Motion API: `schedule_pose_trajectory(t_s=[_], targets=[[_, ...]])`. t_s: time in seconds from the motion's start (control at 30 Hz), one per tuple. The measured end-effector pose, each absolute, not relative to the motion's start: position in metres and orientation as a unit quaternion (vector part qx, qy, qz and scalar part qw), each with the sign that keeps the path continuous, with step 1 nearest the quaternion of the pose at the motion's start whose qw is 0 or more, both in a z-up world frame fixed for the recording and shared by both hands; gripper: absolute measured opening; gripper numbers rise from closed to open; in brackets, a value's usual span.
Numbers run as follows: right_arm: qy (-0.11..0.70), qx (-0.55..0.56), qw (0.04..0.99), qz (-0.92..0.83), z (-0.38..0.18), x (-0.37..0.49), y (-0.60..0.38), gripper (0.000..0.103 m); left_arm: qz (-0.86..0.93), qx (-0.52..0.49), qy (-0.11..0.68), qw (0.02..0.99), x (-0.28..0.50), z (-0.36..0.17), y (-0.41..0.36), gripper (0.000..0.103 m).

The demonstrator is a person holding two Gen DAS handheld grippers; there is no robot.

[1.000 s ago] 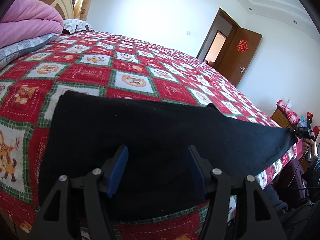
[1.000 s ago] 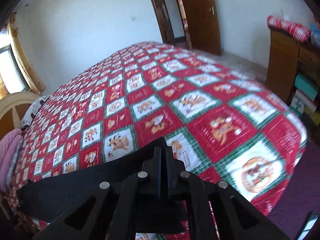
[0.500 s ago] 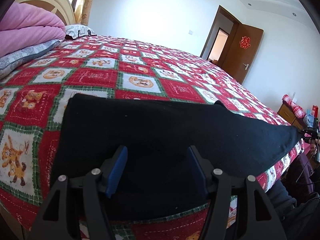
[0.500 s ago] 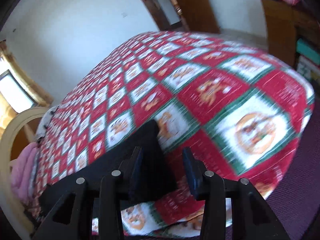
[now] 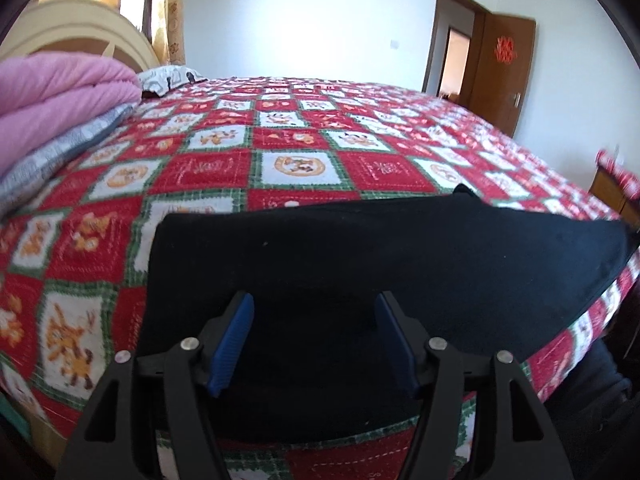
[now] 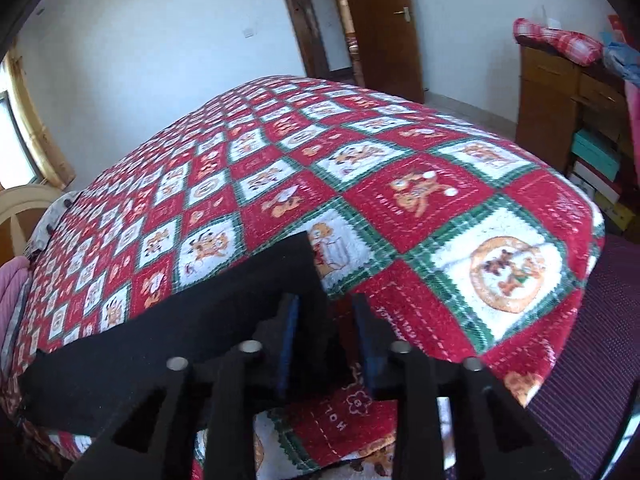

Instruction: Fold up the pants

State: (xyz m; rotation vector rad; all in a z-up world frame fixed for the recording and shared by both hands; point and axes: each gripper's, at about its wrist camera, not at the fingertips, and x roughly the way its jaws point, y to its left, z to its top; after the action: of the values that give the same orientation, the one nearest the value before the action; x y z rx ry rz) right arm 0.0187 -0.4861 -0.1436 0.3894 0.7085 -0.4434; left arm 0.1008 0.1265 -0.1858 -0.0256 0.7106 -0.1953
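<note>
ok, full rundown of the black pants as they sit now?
The black pants look like plain, matte, soft fabric, laid flat in a long band along the near edge of the red, white and green patchwork bedspread, no creases visible. One end is squared off; the other narrows to a corner. The open left gripper hovers over the squared end, the open right gripper at the corner; contact unclear.
</note>
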Motion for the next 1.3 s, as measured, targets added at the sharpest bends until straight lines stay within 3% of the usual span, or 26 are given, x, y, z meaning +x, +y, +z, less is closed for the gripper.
schedule_pose_trajectory(t_s=[0.13, 0.2, 0.23, 0.47, 0.67, 1.0, 1.3], targets=[[0.3, 0.148, 0.909, -0.25, -0.117, 0.01, -0.462, 0.043, -0.085, 0.009, 0.335, 0.938, 0.1, -0.176, 0.118, 0.081], [0.282, 0.134, 0.921, -0.231, -0.106, 0.012, -0.443, 0.048, -0.079, 0.01, 0.338, 0.938, 0.102, -0.175, 0.116, 0.092], [0.276, 0.128, 0.929, -0.213, -0.103, 0.014, -0.431, 0.053, -0.073, 0.01, 0.336, 0.939, 0.103, -0.174, 0.116, 0.093], [0.328, 0.064, 0.938, -0.096, -0.137, 0.058, -0.35, 0.056, -0.045, 0.006, 0.353, 0.935, 0.108, -0.175, 0.122, 0.093], [0.398, 0.052, 0.911, -0.097, -0.181, 0.075, -0.344, 0.056, -0.035, -0.013, 0.372, 0.927, 0.113, -0.186, 0.133, 0.093], [0.391, 0.086, 0.914, -0.071, -0.181, 0.066, -0.36, 0.056, -0.025, -0.007, 0.372, 0.928, 0.114, -0.188, 0.136, 0.097], [0.363, 0.109, 0.92, -0.097, -0.16, 0.055, -0.377, 0.056, -0.011, -0.053, 0.322, 0.945, 0.121, -0.162, 0.139, 0.099]])
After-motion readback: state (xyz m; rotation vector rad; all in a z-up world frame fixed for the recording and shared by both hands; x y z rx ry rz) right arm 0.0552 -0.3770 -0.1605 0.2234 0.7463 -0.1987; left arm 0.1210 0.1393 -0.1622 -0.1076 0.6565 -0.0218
